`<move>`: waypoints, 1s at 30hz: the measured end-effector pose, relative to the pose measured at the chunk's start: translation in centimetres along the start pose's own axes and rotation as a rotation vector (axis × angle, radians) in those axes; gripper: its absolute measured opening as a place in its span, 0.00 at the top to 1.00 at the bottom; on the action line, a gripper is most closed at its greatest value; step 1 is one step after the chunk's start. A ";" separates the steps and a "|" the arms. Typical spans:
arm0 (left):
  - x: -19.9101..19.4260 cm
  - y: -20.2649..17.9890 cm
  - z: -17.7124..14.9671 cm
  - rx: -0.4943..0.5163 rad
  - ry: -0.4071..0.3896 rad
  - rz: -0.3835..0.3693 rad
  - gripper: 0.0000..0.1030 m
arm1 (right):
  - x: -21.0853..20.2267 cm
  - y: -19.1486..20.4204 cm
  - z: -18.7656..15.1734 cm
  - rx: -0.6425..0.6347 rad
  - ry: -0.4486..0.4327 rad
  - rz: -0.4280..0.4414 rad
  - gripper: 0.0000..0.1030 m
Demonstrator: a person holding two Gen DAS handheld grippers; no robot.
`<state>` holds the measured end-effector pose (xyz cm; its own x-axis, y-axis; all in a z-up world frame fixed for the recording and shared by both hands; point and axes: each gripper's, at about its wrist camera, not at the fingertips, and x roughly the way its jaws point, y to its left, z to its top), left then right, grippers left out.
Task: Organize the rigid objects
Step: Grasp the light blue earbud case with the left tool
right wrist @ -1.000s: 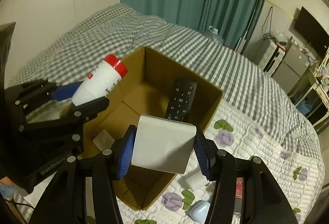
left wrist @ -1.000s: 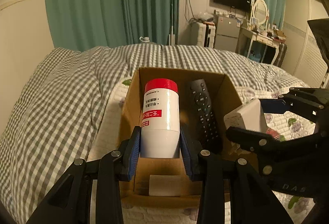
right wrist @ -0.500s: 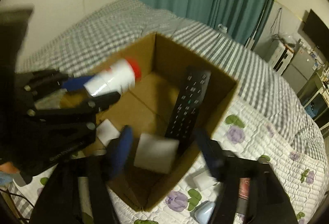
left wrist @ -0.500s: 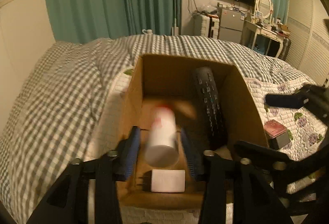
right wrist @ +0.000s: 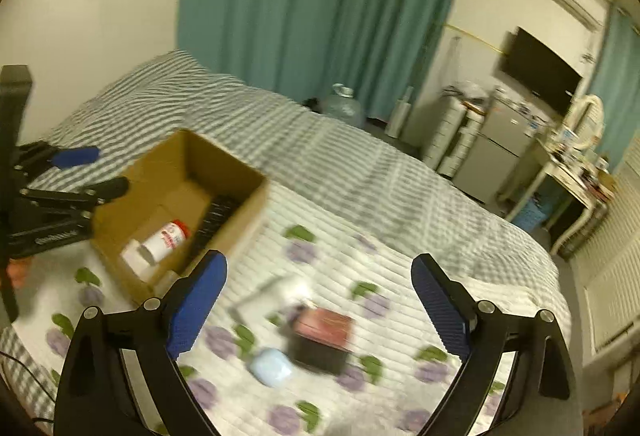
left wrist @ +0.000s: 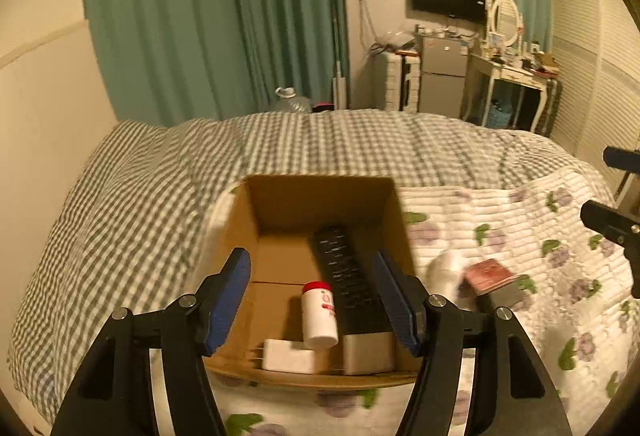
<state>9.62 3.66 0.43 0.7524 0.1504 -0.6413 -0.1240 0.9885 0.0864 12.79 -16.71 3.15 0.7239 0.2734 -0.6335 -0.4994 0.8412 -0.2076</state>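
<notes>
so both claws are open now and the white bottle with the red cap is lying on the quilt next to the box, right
Not quite. Both the left claw and right claw are open, but the white bottle with the red cap lies inside the cardboard box, beside the black remote, as the left wrist view shows.

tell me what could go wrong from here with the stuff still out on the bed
1. The red-topped box, blue case and white item lie crowded together, so the open right tool may nudge one while picking up another.
2. The cardboard box sits on a soft quilt; a bump could tip it.
3. The bottle lies loose beside the remote and may roll.
</notes>
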 end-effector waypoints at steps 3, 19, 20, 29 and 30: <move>-0.4 -3.1 0.1 0.019 0.011 -0.036 0.35 | -0.6 -2.4 -1.6 0.027 0.030 -0.031 0.09; 4.8 -15.8 -6.3 0.078 0.167 -0.136 0.35 | 3.5 -7.4 -10.8 0.148 0.144 -0.047 0.09; 5.3 -16.2 -6.8 0.076 0.177 -0.142 0.35 | 3.9 -7.5 -11.1 0.151 0.149 -0.044 0.09; 10.0 -18.6 -10.5 0.088 0.243 -0.166 0.35 | 8.6 -8.3 -13.8 0.197 0.201 0.007 0.09; 10.5 -18.7 -10.9 0.090 0.254 -0.168 0.35 | 9.0 -8.3 -14.0 0.204 0.209 0.014 0.09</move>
<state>12.78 -13.42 -16.22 0.5708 -0.0125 -0.8210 0.0546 0.9982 0.0228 16.81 -27.80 -11.31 0.5933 0.2011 -0.7795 -0.3870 0.9203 -0.0571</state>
